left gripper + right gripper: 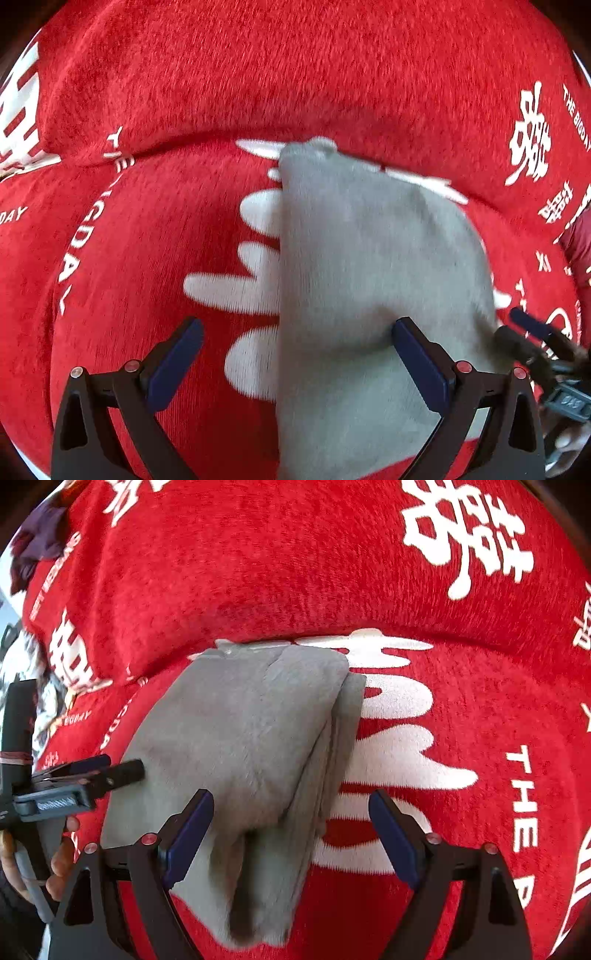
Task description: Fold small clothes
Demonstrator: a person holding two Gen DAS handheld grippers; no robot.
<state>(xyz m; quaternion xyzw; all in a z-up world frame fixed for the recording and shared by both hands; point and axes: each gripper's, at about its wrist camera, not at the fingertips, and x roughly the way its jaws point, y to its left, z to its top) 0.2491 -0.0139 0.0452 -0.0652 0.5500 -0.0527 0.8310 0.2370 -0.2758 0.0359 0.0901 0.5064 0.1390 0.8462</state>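
A folded grey garment (373, 280) lies on a red plush cover with white lettering (147, 229). It also shows in the right wrist view (251, 731), with stacked layers along its right edge. My left gripper (297, 354) is open, low over the garment's left edge, its right finger (421, 365) on the grey cloth. My right gripper (291, 830) is open over the garment's near right edge. Each gripper shows in the other's view: the right one (535, 339) at the garment's right side, the left one (92, 771) at its left side.
A raised red cushion back (295, 74) runs behind the garment. A dark purple cloth (40, 542) lies at the far left in the right wrist view. A dark red cloth (580, 240) sits at the right edge of the left wrist view.
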